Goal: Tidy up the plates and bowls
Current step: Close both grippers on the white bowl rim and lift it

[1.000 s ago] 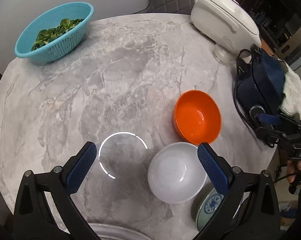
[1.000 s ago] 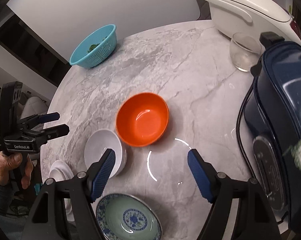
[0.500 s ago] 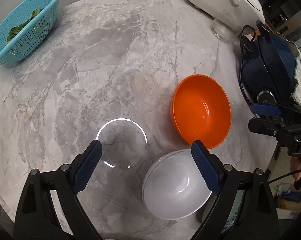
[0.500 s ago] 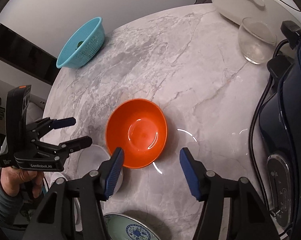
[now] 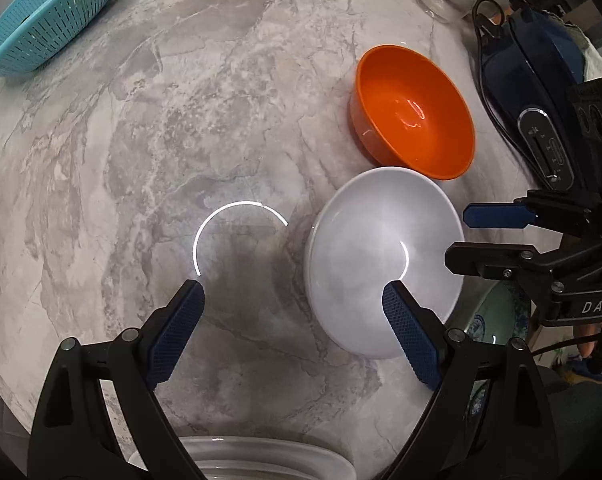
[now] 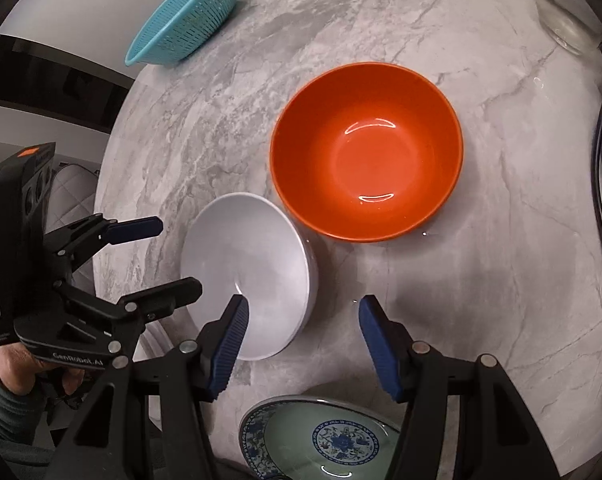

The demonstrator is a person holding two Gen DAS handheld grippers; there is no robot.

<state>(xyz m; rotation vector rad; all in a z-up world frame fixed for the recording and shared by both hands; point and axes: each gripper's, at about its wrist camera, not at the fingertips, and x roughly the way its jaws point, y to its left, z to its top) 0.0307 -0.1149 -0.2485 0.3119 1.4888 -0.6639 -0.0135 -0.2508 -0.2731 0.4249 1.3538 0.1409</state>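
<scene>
A white bowl (image 5: 381,256) (image 6: 249,268) sits on the marble table, touching an orange bowl (image 5: 413,112) (image 6: 365,160) behind it. My left gripper (image 5: 291,294) (image 6: 173,258) points down over the white bowl's left rim. Its jaws are closing, with that rim between them, and the pads touch nothing. My right gripper (image 6: 303,308) (image 5: 459,237) is open above the bowl's right rim and the bare marble beside it. A blue-patterned plate (image 6: 321,436) (image 5: 497,320) lies near the table's front edge. A white plate (image 5: 241,456) lies under the left gripper.
A teal colander (image 5: 49,12) (image 6: 185,16) stands at the far left edge. A dark blue appliance (image 5: 533,80) with a cable and a drinking glass (image 6: 565,24) line the right side. A hand (image 6: 25,368) holds the left gripper.
Both grippers have come down toward the white bowl, which now looks larger in both views. Both pairs of jaws have narrowed. The bowls and plates have not moved.
</scene>
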